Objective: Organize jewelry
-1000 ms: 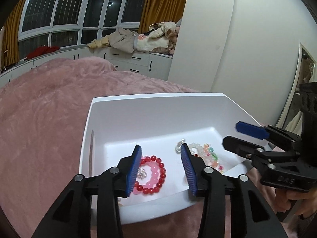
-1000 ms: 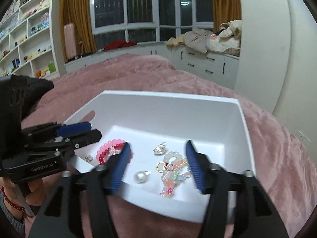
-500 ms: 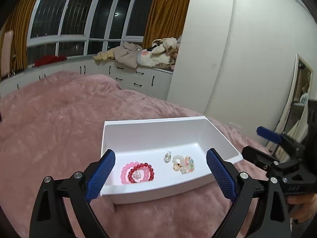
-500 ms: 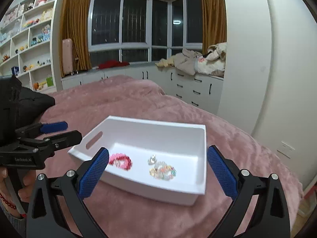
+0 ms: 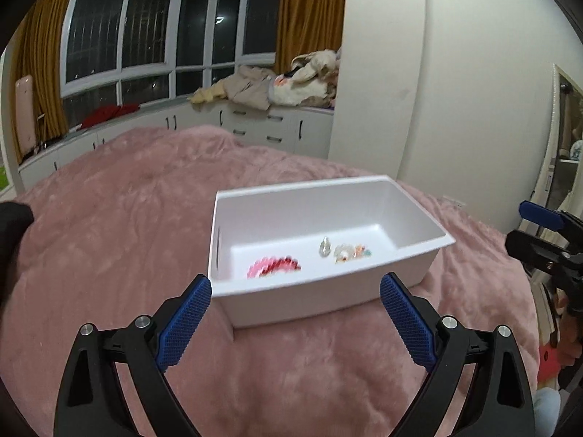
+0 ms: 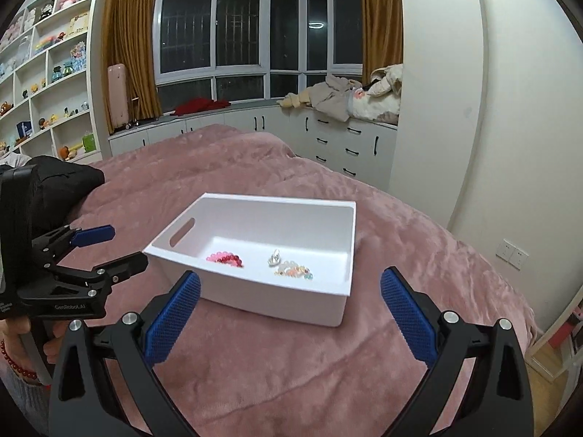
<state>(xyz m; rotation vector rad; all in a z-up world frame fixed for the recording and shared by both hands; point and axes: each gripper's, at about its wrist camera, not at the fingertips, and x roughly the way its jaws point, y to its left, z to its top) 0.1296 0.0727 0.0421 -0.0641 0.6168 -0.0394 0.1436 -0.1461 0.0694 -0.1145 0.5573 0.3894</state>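
left gripper apart, empty | right gripper apart, empty | bracelets lay in white bin; best to withdraw clear of its rim

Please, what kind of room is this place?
Most likely a bedroom: a bed under a pink plush blanket, curtained windows, and white shelves of soft toys.

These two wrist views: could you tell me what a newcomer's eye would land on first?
First the white bin, sitting alone in the middle of the pink blanket. Inside it lie a red and pink bead bracelet at the handle-slot end, a small silver piece beside it, and a pastel bead cluster. In the foreground, the left gripper and right gripper both stand wide open and empty, short of the bin.
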